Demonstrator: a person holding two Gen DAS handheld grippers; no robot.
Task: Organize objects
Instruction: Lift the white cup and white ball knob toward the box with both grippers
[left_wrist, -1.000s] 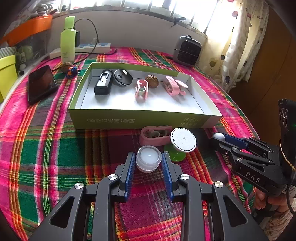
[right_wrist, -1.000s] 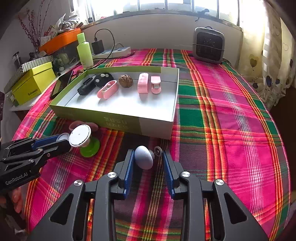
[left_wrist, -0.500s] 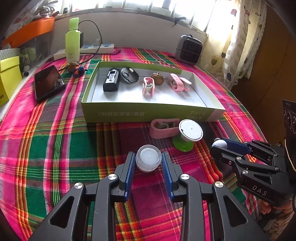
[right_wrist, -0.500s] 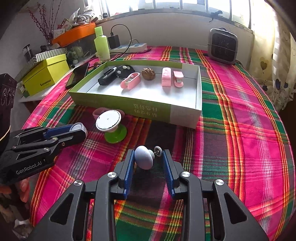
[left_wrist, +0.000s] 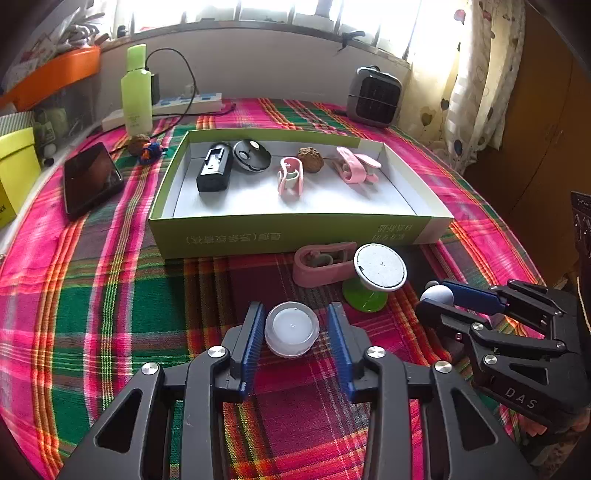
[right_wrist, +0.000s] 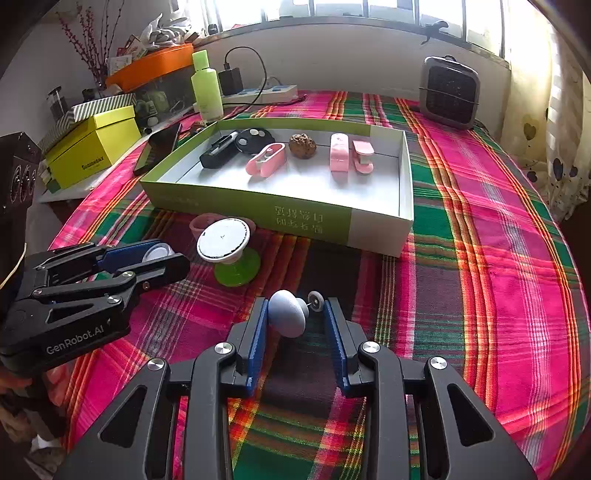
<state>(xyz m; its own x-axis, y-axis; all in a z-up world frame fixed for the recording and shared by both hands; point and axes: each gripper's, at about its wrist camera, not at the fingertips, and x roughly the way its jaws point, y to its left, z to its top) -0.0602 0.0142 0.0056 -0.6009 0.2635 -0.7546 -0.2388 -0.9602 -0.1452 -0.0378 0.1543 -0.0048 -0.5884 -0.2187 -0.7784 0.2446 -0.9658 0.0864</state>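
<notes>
In the left wrist view, my left gripper (left_wrist: 295, 328) fills the bottom centre of the frame. Its blue-padded fingers (left_wrist: 253, 332) close on a small round clear plastic jar with a white top (left_wrist: 291, 328), held above the pink, green and red plaid tablecloth (left_wrist: 92, 295). Just above it in the frame lie a pink plastic clip (left_wrist: 323, 264) and a white round disc on a lime green base (left_wrist: 373, 275), touching each other. Behind them, at frame centre, sits the shallow green cardboard box with a white inside (left_wrist: 295, 232). Along its far side are a black rectangular device (left_wrist: 214, 171), a black round disc (left_wrist: 252, 155), a pink-and-white clip (left_wrist: 290, 179), a brown wrinkled walnut (left_wrist: 310, 159) and another pink clip (left_wrist: 354, 168). A dark phone (left_wrist: 90, 179) lies at the left, a lime green bottle (left_wrist: 137, 92) at the upper left. My right gripper (left_wrist: 432, 295) enters from the lower right, gripping a grey-blue rounded knob (left_wrist: 437, 293).

In the right wrist view, my right gripper (right_wrist: 295, 317) is at bottom centre, its fingers narrowed on the grey-blue rounded knob (right_wrist: 288, 312), whose thin stem ends in a small white wheel (right_wrist: 316, 296). My left gripper (right_wrist: 162, 258) reaches in from the left edge with the jar (right_wrist: 159, 253) between its fingers. The green box (right_wrist: 314, 218) lies in the upper middle, the white disc on its green base (right_wrist: 225, 247) just in front of it.
</notes>
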